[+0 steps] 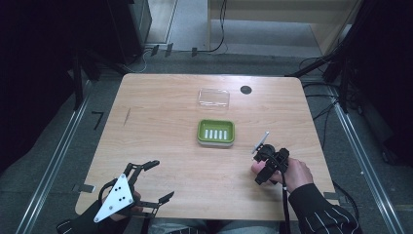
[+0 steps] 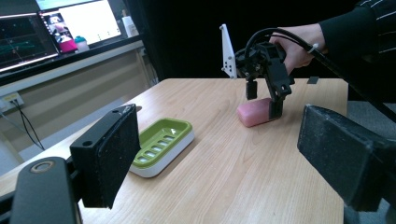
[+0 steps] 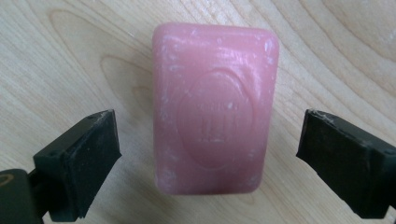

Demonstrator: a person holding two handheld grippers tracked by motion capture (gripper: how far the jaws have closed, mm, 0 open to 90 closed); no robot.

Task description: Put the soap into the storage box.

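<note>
This looks like a lab or recording room, dim around one lit wooden table (image 1: 160,146). Metal rails (image 1: 53,161) run along the floor at nine and three o'clock, cables (image 1: 221,29) trail at twelve, and lit monitors (image 2: 28,39) stand on a side bench.

Both claws are black framed things with chunky rectangular jaw pads, kinda scuffed and dusty at the edges. The left claw (image 1: 151,181) has a grey three-cornered plate (image 1: 115,198) on top with a few dark screws. The right claw (image 2: 262,99) trails a black cable (image 1: 284,204), and the sleeve (image 1: 324,213) is dark with thin pale stripes.
</note>
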